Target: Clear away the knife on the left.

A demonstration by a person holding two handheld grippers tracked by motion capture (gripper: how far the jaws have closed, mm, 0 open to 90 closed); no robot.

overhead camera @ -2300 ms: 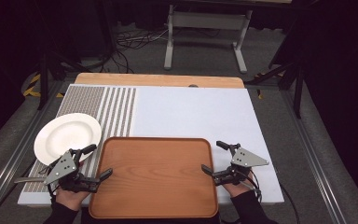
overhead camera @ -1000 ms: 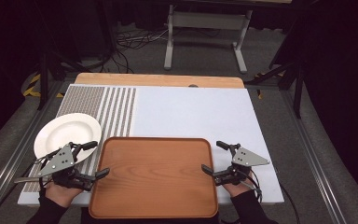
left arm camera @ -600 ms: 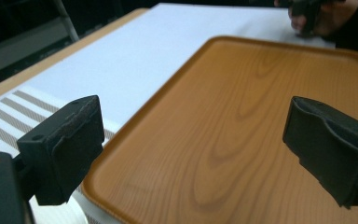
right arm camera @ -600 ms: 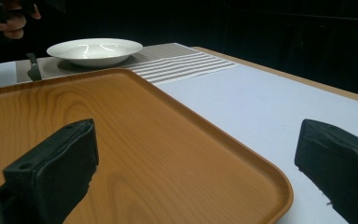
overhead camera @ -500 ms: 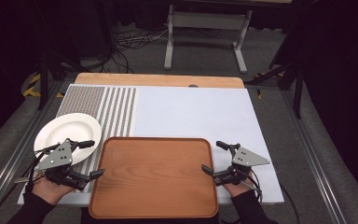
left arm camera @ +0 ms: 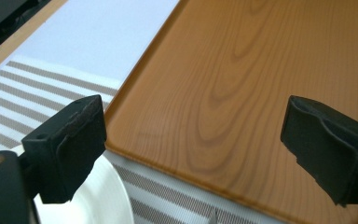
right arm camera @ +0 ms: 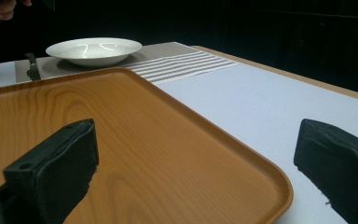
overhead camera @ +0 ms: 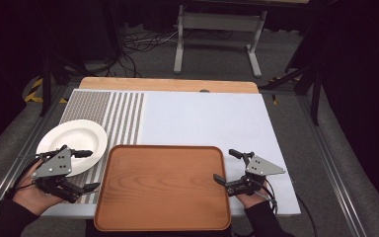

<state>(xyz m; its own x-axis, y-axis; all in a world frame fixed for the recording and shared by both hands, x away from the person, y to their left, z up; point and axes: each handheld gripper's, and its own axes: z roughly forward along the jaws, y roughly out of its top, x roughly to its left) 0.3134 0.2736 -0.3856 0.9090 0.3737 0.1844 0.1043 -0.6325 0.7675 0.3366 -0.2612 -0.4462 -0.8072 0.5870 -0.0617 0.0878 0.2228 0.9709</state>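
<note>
You are working over a white table mat [overhead camera: 207, 118] with a striped band at its left. On it the wooden tray [overhead camera: 163, 185] is lying flat at the near edge, bare, and the white plate [overhead camera: 71, 140] is sitting on the stripes just beside the tray's left rim, apart from it as far as the pictures show.

Your left gripper [overhead camera: 84, 170] is hovering at the plate's near edge with its jaws spread wide and holding nothing. In the left gripper view one pad [left arm camera: 70, 144] is hanging over the plate's rim and the other over the tray.

Your right gripper [overhead camera: 229, 165] is waiting at the tray's right edge, jaws also wide and empty, one over the wood and one over the mat.

The risk I am judging here: a wide jaw closing on the thin, sloped rim may be skidding off, tipping the plate, or knocking it against the tray's edge.
</note>
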